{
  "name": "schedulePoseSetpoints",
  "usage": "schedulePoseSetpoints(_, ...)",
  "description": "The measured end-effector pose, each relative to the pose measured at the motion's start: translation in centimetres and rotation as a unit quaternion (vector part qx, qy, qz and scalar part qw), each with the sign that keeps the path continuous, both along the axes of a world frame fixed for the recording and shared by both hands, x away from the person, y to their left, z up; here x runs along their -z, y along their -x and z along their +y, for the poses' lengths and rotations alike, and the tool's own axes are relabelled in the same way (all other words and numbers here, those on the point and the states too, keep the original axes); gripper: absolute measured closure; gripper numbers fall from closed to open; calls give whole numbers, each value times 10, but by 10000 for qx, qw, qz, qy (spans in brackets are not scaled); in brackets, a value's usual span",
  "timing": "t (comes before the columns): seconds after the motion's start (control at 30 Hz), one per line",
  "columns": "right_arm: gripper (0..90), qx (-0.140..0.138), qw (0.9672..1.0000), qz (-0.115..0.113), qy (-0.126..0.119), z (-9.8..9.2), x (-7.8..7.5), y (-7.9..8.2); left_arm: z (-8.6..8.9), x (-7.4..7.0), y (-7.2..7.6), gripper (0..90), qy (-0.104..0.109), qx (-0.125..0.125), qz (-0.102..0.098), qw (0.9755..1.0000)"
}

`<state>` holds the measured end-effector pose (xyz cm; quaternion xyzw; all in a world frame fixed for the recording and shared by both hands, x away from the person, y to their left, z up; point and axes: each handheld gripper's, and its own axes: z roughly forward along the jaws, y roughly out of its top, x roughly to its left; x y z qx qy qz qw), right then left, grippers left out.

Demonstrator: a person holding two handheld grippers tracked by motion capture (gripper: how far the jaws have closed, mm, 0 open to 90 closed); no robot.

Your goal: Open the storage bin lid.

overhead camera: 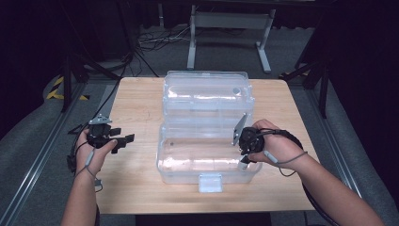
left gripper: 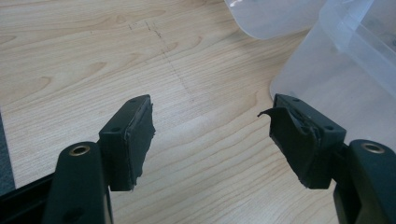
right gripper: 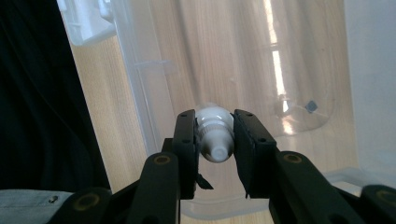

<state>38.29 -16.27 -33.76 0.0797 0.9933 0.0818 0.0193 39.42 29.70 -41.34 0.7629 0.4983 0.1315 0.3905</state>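
Over the clear box's (overhead camera: pixel 207 165) right end, the right tool (right gripper: pixel 215 140) grips a small white bottle (right gripper: pixel 215 135); left of the box, the left tool (left gripper: pixel 210 140) hangs released above the surface (left gripper: pixel 93 56).

Light wooden table (overhead camera: pixel 136 183) — open clear plastic box (overhead camera: pixel 207 141) on it.

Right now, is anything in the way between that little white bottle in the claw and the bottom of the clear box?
Nothing visible. The right claw grips the small white bottle over the open clear plastic box, whose lid is swung back and whose floor below looks bare.
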Motion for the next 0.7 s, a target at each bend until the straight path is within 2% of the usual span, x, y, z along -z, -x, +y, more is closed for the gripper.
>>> schedulePoseSetpoints(0.7,715,-2,9998,198,77,1,30,-4,0,2,0,313,-5,-11,25,10000)
